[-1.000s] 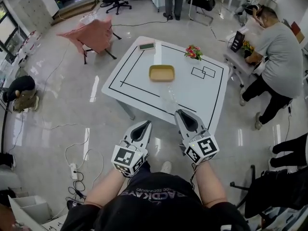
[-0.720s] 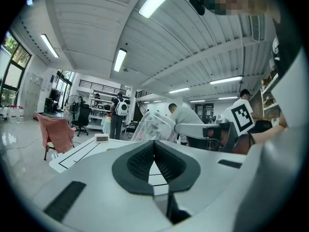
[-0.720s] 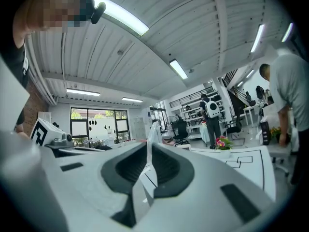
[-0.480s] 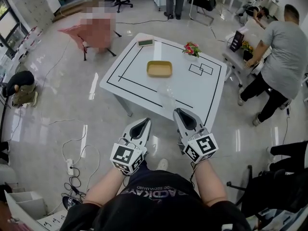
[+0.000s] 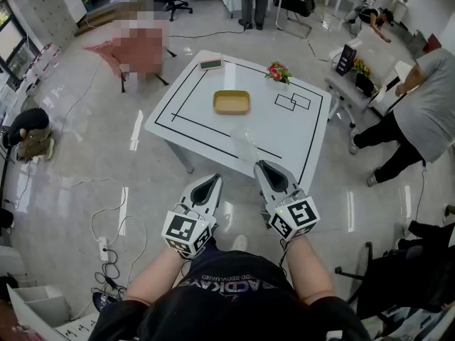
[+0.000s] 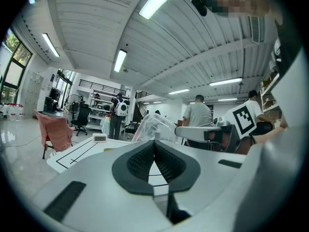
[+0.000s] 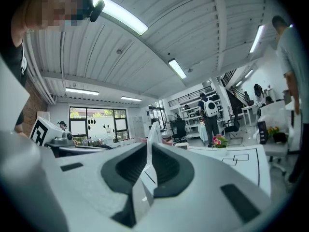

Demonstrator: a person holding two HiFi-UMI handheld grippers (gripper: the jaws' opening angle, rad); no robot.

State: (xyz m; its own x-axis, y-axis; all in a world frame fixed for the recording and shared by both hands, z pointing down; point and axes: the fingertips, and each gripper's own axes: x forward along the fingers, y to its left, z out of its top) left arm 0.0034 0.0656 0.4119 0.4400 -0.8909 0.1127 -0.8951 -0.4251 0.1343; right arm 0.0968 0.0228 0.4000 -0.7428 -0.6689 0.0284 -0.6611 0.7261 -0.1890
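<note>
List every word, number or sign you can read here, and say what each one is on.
Black shirt: pale print, upside down in the head view, too blurred to quote.
Left tool and right tool: black-and-white square marker patterns on their cubes, no letters.
Small display on the white table: digits too small to read.
Black standing sign beside the table: too small to read.

left tongs (image 5: pixel 212 180) and right tongs (image 5: pixel 262 165) held side by side, pointing forward, jaws pressed together on each.

No legible txt, shirt print (image 5: pixel 231 288) unreadable
</note>
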